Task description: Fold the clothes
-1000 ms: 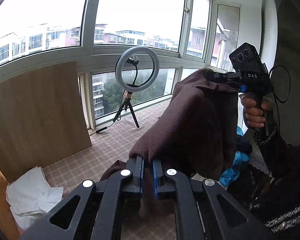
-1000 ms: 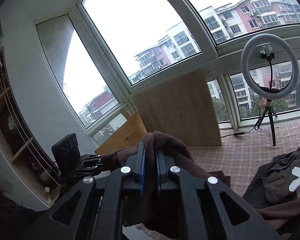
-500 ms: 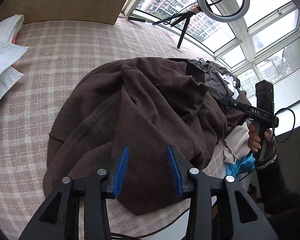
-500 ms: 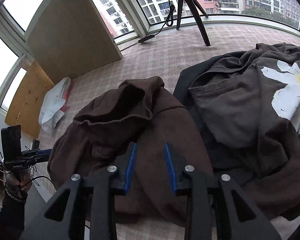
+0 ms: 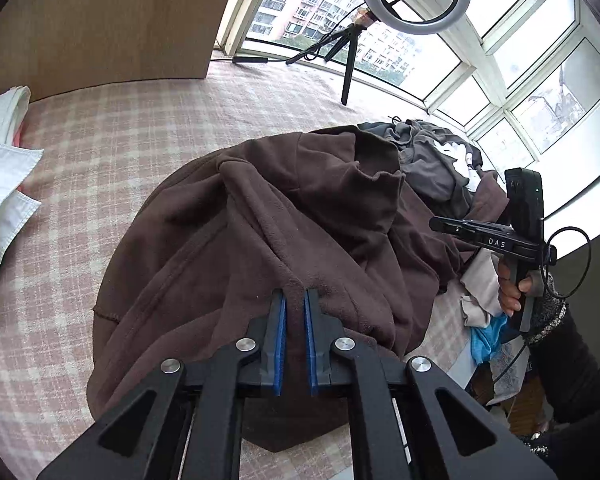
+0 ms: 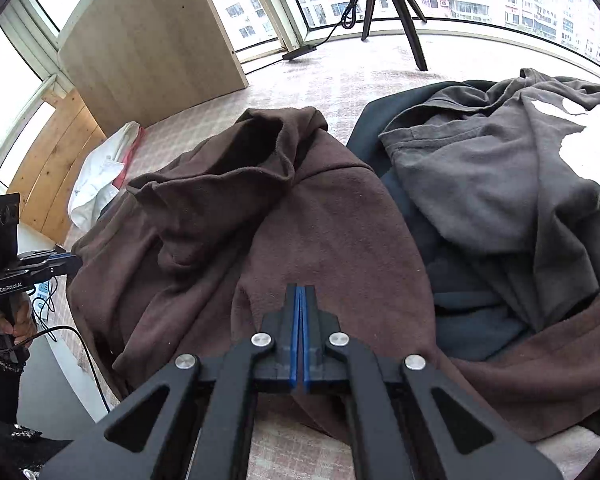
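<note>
Two views. Left wrist: left gripper (image 5: 294, 300), jaws closing, pinches a ridge of the brown fleece (image 5: 236, 240) lying on the bed (image 5: 100, 120). Right wrist: right gripper (image 6: 300, 300) pressed together over the fleece (image 6: 332, 232), no cloth visibly caught; regrip before lifting.

"DAS" in white letters on the black body of the right gripper (image 5: 496, 240), seen from the left wrist view. "GenRobot.AI" in small white print on the black arm of the left gripper (image 6: 16, 286), seen from the right wrist view. No other text is readable.
</note>
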The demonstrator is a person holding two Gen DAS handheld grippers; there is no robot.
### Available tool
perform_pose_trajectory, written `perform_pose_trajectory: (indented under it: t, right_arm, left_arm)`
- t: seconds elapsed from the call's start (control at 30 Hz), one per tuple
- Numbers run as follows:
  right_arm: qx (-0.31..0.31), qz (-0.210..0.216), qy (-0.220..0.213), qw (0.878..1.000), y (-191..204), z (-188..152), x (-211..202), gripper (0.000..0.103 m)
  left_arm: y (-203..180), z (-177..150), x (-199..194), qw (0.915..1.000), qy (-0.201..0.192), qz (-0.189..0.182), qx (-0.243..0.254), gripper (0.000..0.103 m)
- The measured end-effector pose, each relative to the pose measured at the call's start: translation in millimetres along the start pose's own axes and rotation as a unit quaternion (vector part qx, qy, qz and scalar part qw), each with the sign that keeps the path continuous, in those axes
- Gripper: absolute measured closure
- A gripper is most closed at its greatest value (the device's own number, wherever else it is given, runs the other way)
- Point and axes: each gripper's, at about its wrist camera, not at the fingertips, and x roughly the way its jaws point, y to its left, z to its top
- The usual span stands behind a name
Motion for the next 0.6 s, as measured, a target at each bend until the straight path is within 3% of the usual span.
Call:
perform_pose_trajectory:
  t: [0.13,0.2,0.27,0.3,0.33,0.5,0.57,0.6]
  right_arm:
    - [-0.017,-0.011,-0.065,0.998,11.2,10.0,-41.8,0.103]
    - [-0.042,-0.025,-0.074,0.996,17.0,12.2,-56.0,0.101]
    - [-0.063,-0.042,-0.044,0.996,20.9,9.3,-52.0,0.073]
    - [-0.072,-0.05,-0.023,0.996,22.5,7.1,-47.4,0.039]
    - [-0.079,-0.059,-0.009,0.995,22.7,3.0,-42.3,0.029]
    - [-0.074,-0.114,0.042,0.99,7.1,-21.1,-5.9,0.029]
    - [-0.061,-0.104,0.062,0.991,1.1,-28.5,7.2,0.029]
    - [-0.061,-0.099,0.061,0.991,1.7,-31.8,10.6,0.035]
  left_arm:
    - [4.1,2.6,-44.6,0.999,-0.04,-0.02,-0.008,0.096]
    - [2.2,5.0,-67.5,0.9982,-0.057,-0.018,0.004,0.097]
    - [-0.7,7.1,-83.9,0.9976,-0.066,-0.006,0.02,0.097]
    - [-1.1,7.5,-88.4,0.9974,-0.068,0.001,0.026,0.097]
    - [-0.1,7.3,-89.6,0.9973,-0.066,0.007,0.029,0.097]
    - [10.5,2.7,-79.1,0.998,-0.052,0.025,0.027,0.097]
    - [15.8,-0.2,-71.0,0.9982,-0.045,0.031,0.024,0.097]
    - [18.1,-1.5,-67.4,0.9984,-0.042,0.032,0.021,0.097]
